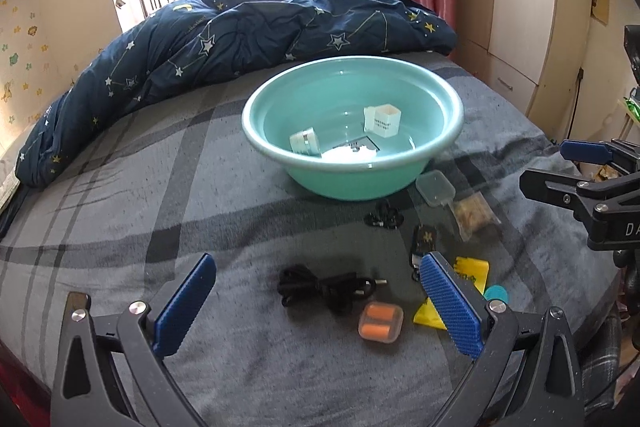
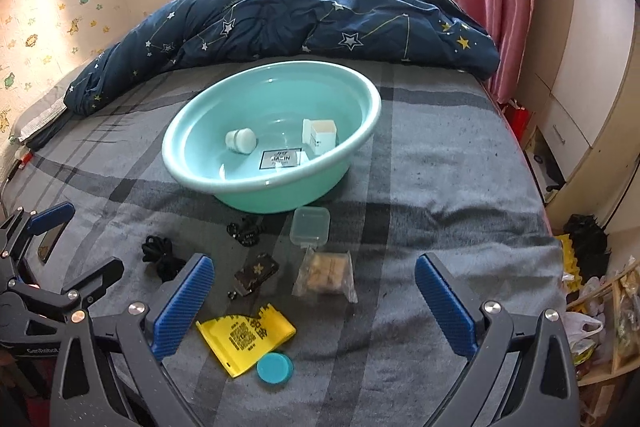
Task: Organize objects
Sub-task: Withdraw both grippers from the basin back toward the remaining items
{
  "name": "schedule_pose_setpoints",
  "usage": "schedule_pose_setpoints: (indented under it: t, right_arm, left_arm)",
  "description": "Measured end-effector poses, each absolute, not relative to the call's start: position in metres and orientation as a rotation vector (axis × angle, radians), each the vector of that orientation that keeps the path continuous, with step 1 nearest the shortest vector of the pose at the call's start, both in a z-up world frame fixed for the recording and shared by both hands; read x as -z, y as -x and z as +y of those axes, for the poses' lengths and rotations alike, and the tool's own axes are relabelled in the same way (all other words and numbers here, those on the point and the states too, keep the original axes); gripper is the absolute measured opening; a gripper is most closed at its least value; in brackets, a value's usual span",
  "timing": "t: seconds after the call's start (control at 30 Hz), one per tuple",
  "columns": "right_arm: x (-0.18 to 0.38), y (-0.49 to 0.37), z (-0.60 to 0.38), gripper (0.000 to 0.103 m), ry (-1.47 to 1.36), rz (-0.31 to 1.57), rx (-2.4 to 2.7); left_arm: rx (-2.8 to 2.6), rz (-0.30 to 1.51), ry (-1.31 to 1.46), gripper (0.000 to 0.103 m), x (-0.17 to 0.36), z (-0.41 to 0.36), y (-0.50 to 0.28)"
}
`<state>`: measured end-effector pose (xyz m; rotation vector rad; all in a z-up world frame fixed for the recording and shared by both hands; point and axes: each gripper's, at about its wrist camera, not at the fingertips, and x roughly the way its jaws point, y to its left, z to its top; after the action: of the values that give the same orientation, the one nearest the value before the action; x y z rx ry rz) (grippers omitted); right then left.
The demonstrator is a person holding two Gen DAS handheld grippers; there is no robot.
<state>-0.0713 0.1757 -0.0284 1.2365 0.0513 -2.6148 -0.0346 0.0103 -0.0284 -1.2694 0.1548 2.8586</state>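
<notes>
Basin (image 2: 362, 131) — stood mid-bed, apparently the collecting vessel; it held a white box (image 2: 320, 135), a cap (image 2: 240, 140) and a card (image 2: 280, 159). Loose items lay just before it, unsorted: cable (image 1: 326, 287), earplug case (image 1: 381, 322), clear box (image 2: 310, 229), snack bag (image 2: 326, 277), yellow card (image 2: 246, 337), teal lid (image 2: 274, 367). Left gripper (image 1: 316, 307) — jaws wide, empty, over the cable, likely next. Right gripper (image 2: 314, 303) — wide, empty, framing the snack bag.
</notes>
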Motion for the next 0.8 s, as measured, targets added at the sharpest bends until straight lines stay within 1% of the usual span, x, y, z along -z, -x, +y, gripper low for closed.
schedule_pose_setpoints:
  t: [0.53, 0.8]
  right_arm:
    - [0.066, 0.049, 0.184, 0.103, -1.278, 0.039, 2.613]
    - [0.072, 0.051, 0.184, 0.103, -1.299, 0.043, 2.608]
  left_arm:
    - [-2.842, 0.125, 1.299, 0.103, 0.061, 0.012, 0.011]
    - [-2.836, 0.108, 1.323, 0.103, 0.068, 0.009, 0.012]
